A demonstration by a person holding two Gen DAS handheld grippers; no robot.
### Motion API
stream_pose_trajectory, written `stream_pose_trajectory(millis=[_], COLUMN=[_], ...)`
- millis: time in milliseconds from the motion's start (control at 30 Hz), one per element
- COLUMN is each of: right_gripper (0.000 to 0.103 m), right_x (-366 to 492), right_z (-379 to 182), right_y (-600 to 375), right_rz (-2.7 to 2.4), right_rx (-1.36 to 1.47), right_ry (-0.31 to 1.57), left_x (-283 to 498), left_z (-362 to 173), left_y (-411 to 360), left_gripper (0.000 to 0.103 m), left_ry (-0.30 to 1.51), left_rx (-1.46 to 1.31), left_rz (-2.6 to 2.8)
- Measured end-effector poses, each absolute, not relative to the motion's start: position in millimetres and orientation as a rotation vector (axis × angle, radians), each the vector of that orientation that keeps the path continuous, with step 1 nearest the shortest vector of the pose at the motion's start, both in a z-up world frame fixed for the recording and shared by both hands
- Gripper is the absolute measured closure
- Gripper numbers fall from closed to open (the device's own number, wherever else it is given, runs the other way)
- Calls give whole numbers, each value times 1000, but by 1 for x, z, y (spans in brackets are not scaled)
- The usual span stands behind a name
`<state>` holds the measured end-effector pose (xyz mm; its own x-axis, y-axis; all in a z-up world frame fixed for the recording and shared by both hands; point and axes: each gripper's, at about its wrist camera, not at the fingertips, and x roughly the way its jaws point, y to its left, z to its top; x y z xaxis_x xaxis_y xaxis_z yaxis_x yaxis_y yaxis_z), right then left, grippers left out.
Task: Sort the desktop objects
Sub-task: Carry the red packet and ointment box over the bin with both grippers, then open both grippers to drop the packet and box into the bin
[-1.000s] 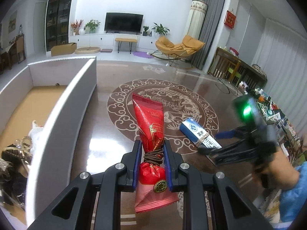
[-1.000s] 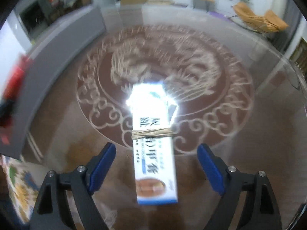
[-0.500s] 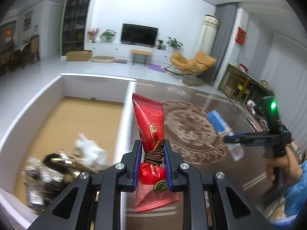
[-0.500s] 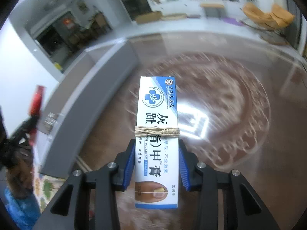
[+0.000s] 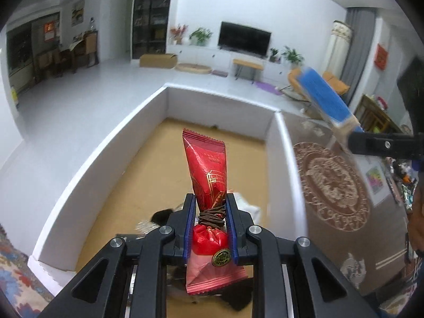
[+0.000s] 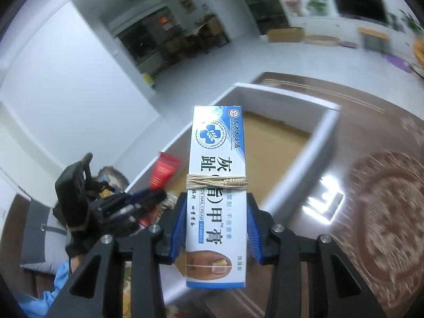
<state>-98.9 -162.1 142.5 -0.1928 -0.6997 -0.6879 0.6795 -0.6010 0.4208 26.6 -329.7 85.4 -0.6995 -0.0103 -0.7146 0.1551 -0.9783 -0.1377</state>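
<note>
The left tool clamps the red packet, its long axis pointing forward over the white box. The right tool grips the cream carton lengthwise, pointing toward that box.

Right claw clamped the cream box and lifted it off the table.

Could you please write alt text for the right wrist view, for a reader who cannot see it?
The right gripper is shut on a blue and white toe nail cream box bound with a rubber band, held up before a white-walled cardboard box. At lower left, the left gripper holds a red packet.
</note>
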Motion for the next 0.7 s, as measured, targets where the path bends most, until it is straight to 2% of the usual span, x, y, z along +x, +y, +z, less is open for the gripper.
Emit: stream_pose_trajectory(millis=[233,267,300,333,367,400,467,567,633,700], right_gripper=[60,55,48,28,16,15,15,13,8,5], right_x=[-95,-93,-92,-92,-96,-96,-97,-97,-99,-97], right_z=[77,64,56,51,47,49,56,68,81,89], right_y=[-248,-255,-257,-258,-257,-254,-246,-240,-234,-231], right_rz=[-1836,-1828,-1823,-1823,-1829,-1845,-1873,-1918,-1943,-1960], right_rx=[1216,1248,1264,1271,1269,1253,1228,1187,1167,1150], right_ry=[185,229,252,262,266,272,278,318,357,401], left_x=[23,23,23,23,23,23,27,32,33,34], left_z=[57,56,55,54,54,55,59,67,72,77], left_y=[-343,-343,-343,-341,-340,-339,-335,-332,-332,-329], left_gripper=[81,80,75,69,48,32,20,15,11,3], left_ry=[306,304,299,284,273,258,222,184,158,144], left_rx=[1266,1269,1266,1260,1251,1235,1178,1127,1098,1068], left_rz=[-2709,-2701,-2690,-2673,-2664,-2647,-2625,-2601,-2572,-2555])
